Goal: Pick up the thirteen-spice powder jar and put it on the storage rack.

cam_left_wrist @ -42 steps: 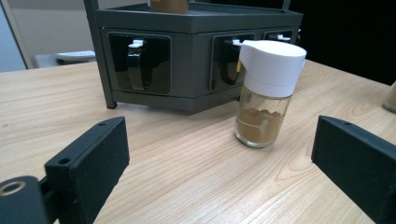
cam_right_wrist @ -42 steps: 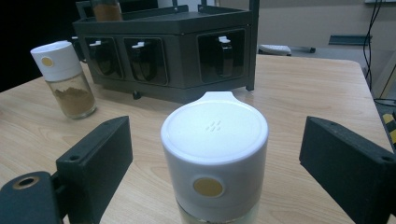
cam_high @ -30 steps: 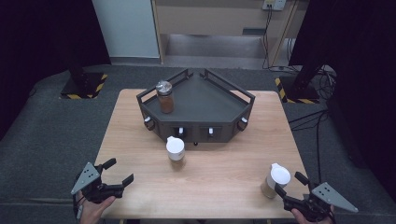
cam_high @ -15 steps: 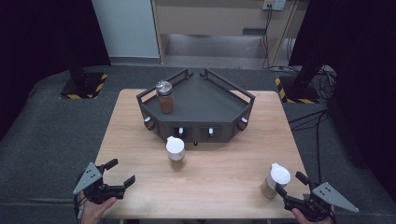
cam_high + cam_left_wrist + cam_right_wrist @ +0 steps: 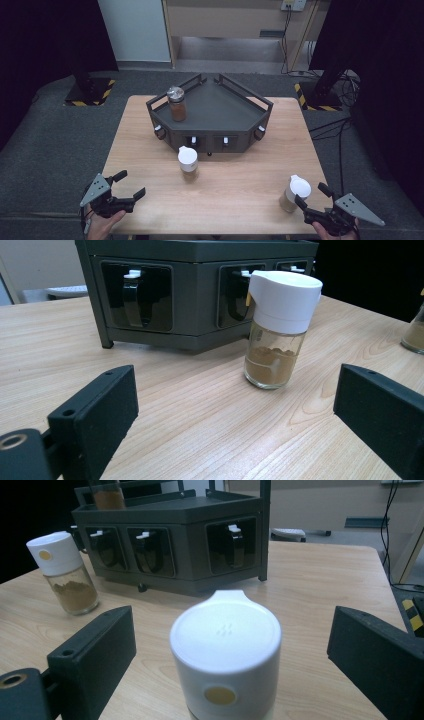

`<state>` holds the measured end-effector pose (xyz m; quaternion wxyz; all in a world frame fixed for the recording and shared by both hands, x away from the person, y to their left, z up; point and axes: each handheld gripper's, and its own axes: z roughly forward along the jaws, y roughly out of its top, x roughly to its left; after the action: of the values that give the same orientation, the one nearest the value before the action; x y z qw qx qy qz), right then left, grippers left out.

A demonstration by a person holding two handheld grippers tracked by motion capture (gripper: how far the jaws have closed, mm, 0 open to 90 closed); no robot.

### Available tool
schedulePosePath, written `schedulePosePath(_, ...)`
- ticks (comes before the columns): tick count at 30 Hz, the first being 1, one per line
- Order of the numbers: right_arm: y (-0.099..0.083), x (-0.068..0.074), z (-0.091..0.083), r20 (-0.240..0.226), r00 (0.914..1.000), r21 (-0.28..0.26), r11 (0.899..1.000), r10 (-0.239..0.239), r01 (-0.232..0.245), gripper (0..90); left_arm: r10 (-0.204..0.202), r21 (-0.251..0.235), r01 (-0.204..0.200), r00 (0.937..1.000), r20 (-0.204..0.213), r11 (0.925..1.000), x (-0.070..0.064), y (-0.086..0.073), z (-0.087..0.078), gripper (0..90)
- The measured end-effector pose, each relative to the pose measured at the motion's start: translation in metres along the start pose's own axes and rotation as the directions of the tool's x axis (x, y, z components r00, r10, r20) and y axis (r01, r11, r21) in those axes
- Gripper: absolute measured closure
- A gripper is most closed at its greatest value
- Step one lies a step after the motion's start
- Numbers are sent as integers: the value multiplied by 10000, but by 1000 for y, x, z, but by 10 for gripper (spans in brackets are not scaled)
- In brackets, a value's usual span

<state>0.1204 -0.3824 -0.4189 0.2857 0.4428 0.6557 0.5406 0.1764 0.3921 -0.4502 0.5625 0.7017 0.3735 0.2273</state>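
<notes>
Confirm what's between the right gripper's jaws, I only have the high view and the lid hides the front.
Observer: The white-lidded spice jar stands between the open jaws of the right gripper, untouched; a yellow dot marks its lid's front.
Operator: And the middle jar's contents?
Observer: The left gripper view shows the middle spice jar roughly a third full of brown powder.
Operator: Anything in the rack's front slots?
Observer: The dark rack has recessed front slots, each holding a dark piece with a white tip.
</notes>
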Motion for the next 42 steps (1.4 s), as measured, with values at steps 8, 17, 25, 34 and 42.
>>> schedulePosePath(8, 18, 7, 4, -364, 9992, -105, 9998, -176, 172, 52, -36, 8, 36, 10000, -22, 10000, 1, 0, 1, 35)
schedulePosePath(17, 42, 17, 20, -817, 9959, 23, 9992, -399, 402, 51, 8, 17, -8, 10000, 81, 10000, 2, 1, 4, 36)
schedulePosePath(25, 63, 28, 43, -1260, 9900, 274, 9974, -628, 668, 52, -6, 43, 6, 10000, 86, 10000, 4, 1, 6, 36)
schedulePosePath(34, 87, 45, 83, -2324, 9678, 294, 9939, -963, 1060, 55, 74, 91, -75, 9999, 133, 9999, 3, 2, 7, 37)
schedulePosePath(42, 98, 57, 120, -3135, 9455, 671, 9911, -882, 1147, 55, 77, 104, -79, 9998, 162, 9999, 4, 2, 8, 38)
